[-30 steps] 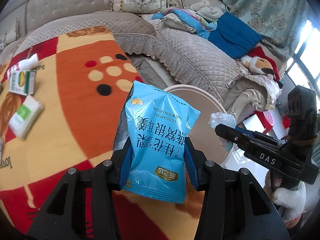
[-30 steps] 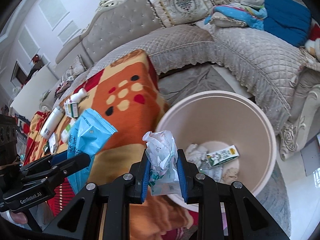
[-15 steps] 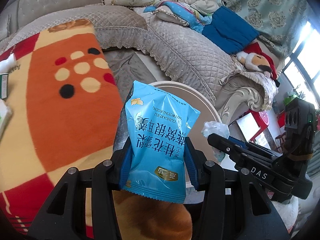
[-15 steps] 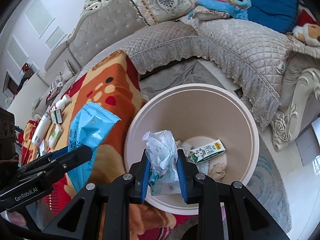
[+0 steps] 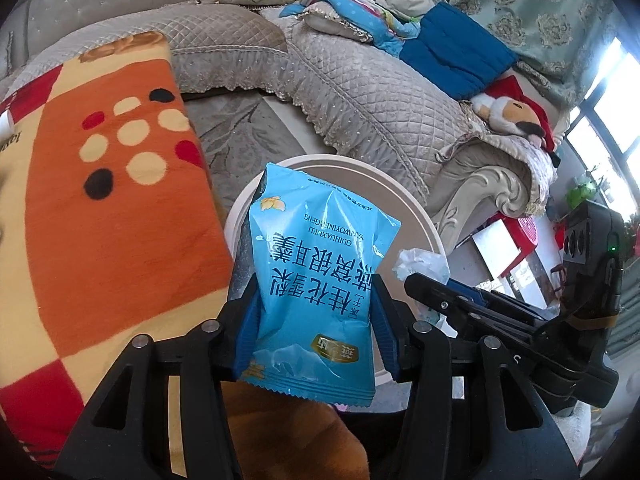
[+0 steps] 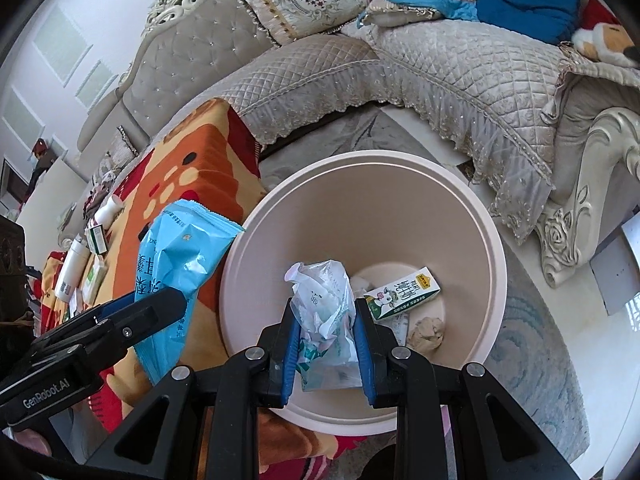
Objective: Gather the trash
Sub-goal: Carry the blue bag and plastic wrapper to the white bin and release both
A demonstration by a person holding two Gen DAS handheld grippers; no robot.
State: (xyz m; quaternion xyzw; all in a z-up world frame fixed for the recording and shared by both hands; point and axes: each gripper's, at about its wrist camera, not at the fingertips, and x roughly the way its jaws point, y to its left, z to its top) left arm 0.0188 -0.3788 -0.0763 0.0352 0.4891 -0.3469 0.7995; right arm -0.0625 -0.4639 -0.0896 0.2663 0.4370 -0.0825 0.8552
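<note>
A pale pink round trash bin (image 6: 472, 216) stands on the floor between a patterned orange blanket (image 5: 100, 184) and a quilted beige sofa (image 6: 440, 68). Both hand-held grippers are poised over its open mouth, tilted downward, so that whatever they let go should fall inside.

The left hand-held gripper (image 5: 316, 320) has a blue snack packet (image 5: 316, 280) upright between its blue pads. Its jaws have just been opening, and in the left wrist view the packet looks loosened but has not yet dropped; its lower edge hangs over the bin's near rim.

The right hand-held gripper (image 6: 326, 344) is clamped tight on a crumpled clear plastic wrapper (image 6: 324, 312), held well inside the rim.

In the bin's bottom lie a small milk carton (image 6: 404, 296) and a brownish wad (image 6: 426, 332). More boxes and bottles (image 6: 80, 264) remain on the blanket, seemingly awaiting collection.
</note>
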